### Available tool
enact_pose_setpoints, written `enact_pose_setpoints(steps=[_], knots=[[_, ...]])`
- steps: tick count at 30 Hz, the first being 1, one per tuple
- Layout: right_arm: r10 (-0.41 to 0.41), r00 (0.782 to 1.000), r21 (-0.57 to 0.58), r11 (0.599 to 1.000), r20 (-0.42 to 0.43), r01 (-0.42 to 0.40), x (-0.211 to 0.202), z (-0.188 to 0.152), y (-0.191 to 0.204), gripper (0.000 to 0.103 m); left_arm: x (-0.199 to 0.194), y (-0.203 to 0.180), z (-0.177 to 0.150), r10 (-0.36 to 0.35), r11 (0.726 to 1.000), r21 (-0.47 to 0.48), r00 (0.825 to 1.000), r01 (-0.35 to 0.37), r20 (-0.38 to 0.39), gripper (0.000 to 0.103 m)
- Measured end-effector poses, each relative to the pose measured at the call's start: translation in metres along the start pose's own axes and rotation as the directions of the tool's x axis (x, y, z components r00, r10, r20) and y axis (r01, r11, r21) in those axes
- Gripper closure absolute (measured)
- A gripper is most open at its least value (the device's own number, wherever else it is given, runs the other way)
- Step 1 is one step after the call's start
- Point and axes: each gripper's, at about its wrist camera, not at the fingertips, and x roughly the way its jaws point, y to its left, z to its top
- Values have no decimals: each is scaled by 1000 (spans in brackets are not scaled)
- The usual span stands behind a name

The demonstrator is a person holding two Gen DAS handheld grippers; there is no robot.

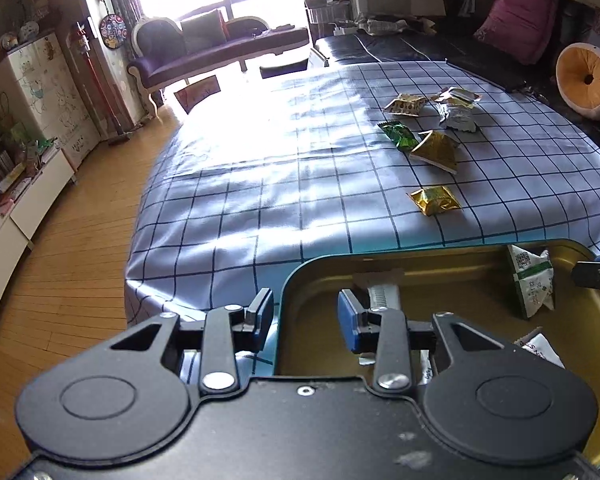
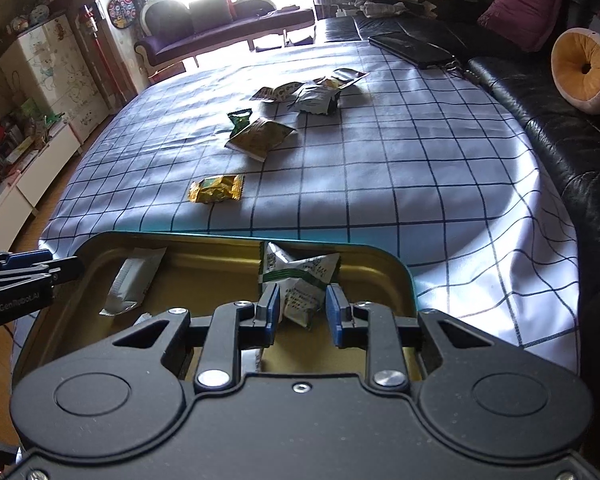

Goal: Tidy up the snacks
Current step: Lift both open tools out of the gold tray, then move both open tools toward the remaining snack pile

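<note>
A gold-lined tin (image 1: 420,251) (image 2: 180,236) sits at the near edge of the checked tablecloth. My left gripper (image 1: 306,316) is open and straddles the tin's left wall, one pad outside and one inside. My right gripper (image 2: 304,310) is open over the tin. A green-and-white snack packet (image 2: 300,276) (image 1: 532,284) leans on the far wall just beyond its pads, untouched. A white packet (image 2: 134,280) lies in the tin's left part. On the cloth lie a gold packet (image 2: 216,189) (image 1: 436,199), an olive packet (image 2: 262,138), a green one (image 2: 241,120) and silver ones (image 2: 316,100).
A dark phone (image 2: 410,50) lies at the table's far right corner. A black leather sofa (image 2: 560,140) with a round orange cushion (image 2: 584,70) runs along the right. Wooden floor (image 1: 68,260) and low white cabinets lie left of the table.
</note>
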Motion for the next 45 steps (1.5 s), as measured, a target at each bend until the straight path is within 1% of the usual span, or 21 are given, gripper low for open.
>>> enact_pose_setpoints(steps=[3, 7, 10, 13, 19, 22, 24, 27, 28, 31, 34, 36, 39, 45], knots=[[-38, 999, 12, 999, 36, 37, 1, 5, -9, 67, 2, 6, 3, 30, 999, -13, 999, -30, 32, 65], [-105, 989, 20, 994, 102, 104, 2, 12, -19, 67, 5, 14, 6, 83, 996, -30, 994, -81, 66, 64], [-150, 978, 15, 989, 144, 150, 4, 13, -24, 67, 9, 19, 7, 98, 994, -49, 992, -94, 78, 64], [-172, 974, 2, 985, 147, 174, 10, 13, -26, 67, 14, 21, 8, 102, 993, -66, 992, -97, 77, 63], [-178, 975, -27, 983, 135, 183, 24, 9, -28, 67, 24, 19, 3, 99, 994, -63, 993, -94, 70, 63], [-170, 977, -22, 984, 131, 174, 29, 7, -30, 67, 28, 16, 0, 102, 994, -54, 992, -98, 68, 63], [-160, 978, -19, 986, 132, 164, 31, 6, -32, 67, 30, 13, -1, 131, 991, -40, 989, -128, 70, 63], [-148, 979, -18, 988, 141, 152, 33, 5, -32, 67, 28, 13, -3, 176, 984, -28, 979, -174, 105, 63], [-144, 979, -16, 989, 143, 148, 34, 4, -32, 67, 28, 14, -3, 179, 984, -26, 978, -177, 108, 63], [-122, 984, -24, 992, 127, 126, 37, 5, -32, 67, 28, 19, -4, 146, 989, -46, 985, -142, 89, 63], [-114, 984, -17, 993, 135, 118, 34, 3, -33, 67, 29, 22, -4, 78, 994, -84, 995, -73, 65, 63], [-118, 983, -10, 993, 142, 121, 33, 4, -34, 67, 29, 20, -4, 49, 994, -98, 997, -44, 53, 63], [-110, 983, 2, 994, 145, 111, 33, 5, -36, 67, 31, 14, -4, 73, 995, -68, 996, -69, 53, 63], [-94, 980, 14, 996, 177, 93, 26, 5, -38, 67, 30, 15, -5, 107, 991, -89, 992, -101, 66, 63]])
